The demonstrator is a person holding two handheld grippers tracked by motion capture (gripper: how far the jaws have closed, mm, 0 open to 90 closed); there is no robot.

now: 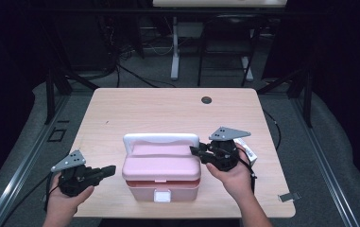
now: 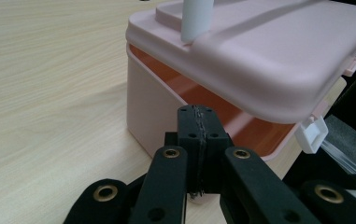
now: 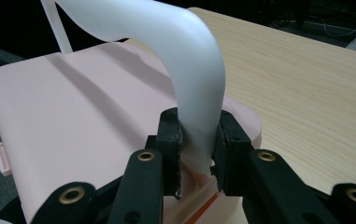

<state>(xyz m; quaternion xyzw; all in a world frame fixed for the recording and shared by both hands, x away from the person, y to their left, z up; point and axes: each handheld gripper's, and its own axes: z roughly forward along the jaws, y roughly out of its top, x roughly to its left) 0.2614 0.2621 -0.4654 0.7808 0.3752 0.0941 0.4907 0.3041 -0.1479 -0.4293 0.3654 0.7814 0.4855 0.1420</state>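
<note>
A pink lidded box with a white carry handle stands near the table's front edge. Its lid sits slightly raised, with a gap above the box body, and a white latch hangs at its front. My right gripper is shut on the right leg of the handle, with the pads pressing on both sides. My left gripper sits to the left of the box, its pads pressed together with nothing between them, close to the box's left wall.
The box rests on a light wooden table with a round cable hole at the back. A small white packet lies behind my right gripper. A metal clip lies at the front right corner.
</note>
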